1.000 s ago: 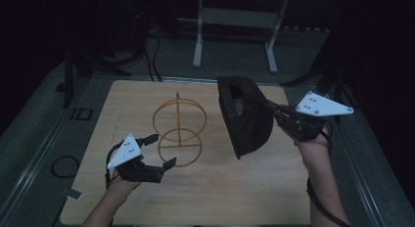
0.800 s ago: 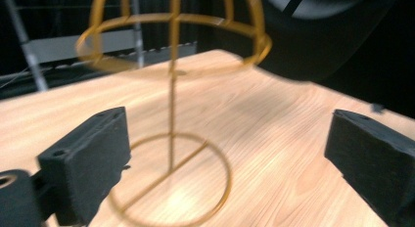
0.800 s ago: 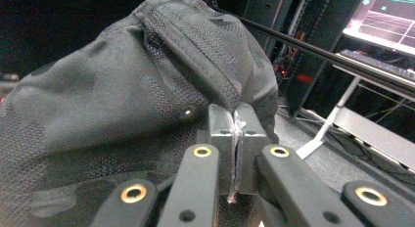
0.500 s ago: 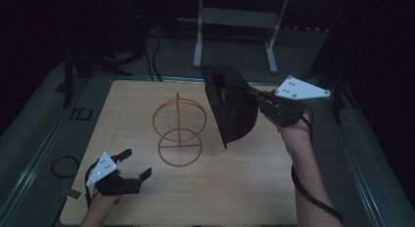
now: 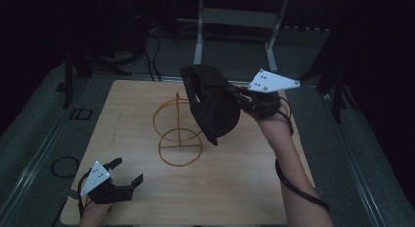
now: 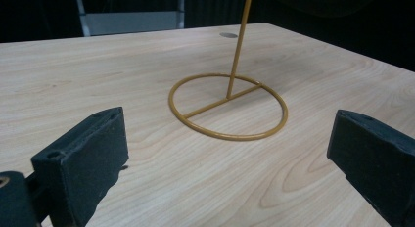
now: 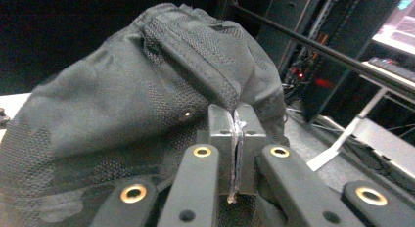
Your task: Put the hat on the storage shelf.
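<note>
A black cap (image 5: 210, 102) hangs in the air at the right of a yellow wire stand (image 5: 178, 134), partly in front of its upper ring. My right gripper (image 5: 234, 96) is shut on the cap's edge. In the right gripper view the jaws pinch the fabric together (image 7: 236, 134) and the cap (image 7: 122, 104) bulges out ahead. My left gripper (image 5: 128, 170) sits open near the table's front left corner, holding nothing. The left gripper view looks between its open jaws (image 6: 230, 156) at the stand's ring base (image 6: 228, 107) and post.
The light wooden table (image 5: 244, 188) has bare room in front of and to the right of the stand. A metal frame (image 5: 235, 21) and cables lie on the dark floor beyond the far edge. A cable loop (image 5: 63, 166) lies left of the table.
My right gripper has carried the cap leftward and a little up, closer over the stand. My left gripper has drawn back from the stand toward the front left corner, still open.
</note>
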Available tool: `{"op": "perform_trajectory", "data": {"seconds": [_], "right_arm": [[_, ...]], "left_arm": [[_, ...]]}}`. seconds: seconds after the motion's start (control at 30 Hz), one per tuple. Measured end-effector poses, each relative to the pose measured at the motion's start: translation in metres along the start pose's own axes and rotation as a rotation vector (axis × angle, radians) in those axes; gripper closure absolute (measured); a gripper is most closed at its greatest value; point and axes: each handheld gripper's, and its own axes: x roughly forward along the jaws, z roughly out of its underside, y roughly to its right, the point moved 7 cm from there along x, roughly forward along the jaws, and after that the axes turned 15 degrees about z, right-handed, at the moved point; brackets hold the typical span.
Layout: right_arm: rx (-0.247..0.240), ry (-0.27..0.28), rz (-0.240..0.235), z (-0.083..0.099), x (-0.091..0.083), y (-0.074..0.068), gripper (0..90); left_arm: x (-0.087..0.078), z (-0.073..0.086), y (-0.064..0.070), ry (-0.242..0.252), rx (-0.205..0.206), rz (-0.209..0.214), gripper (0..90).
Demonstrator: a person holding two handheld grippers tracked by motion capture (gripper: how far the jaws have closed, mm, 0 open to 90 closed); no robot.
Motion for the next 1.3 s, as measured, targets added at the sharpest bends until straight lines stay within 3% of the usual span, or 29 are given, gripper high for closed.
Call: {"op": "perform_trajectory", "data": {"seconds": [0.17, 0.43, 0.6, 0.83, 1.0, 1.3], "right_arm": [[0.016, -0.012, -0.05, 0.0, 0.008, -0.01, 88.6], [0.003, -0.071, -0.115, 0.004, 0.027, -0.034, 88.6], [-0.003, -0.105, -0.13, 0.01, 0.038, -0.043, 88.6], [0.025, -0.143, -0.183, 0.02, 0.053, -0.058, 88.2], [0.015, -0.175, -0.197, 0.025, 0.061, -0.067, 87.8], [0.005, -0.178, -0.202, 0.027, 0.067, -0.076, 83.8]], "left_arm": [[-0.001, 0.002, -0.002, 0.006, -0.003, 0.001, 2.2], [-0.003, 0.003, -0.004, 0.029, -0.028, 0.013, 2.2], [-0.004, 0.002, -0.004, 0.042, -0.034, 0.013, 2.2], [-0.006, 0.001, -0.005, 0.053, -0.028, 0.019, 2.2], [-0.006, 0.001, -0.009, 0.056, -0.028, 0.009, 2.2], [-0.009, 0.002, -0.011, 0.071, -0.05, 0.01, 2.2]]}}
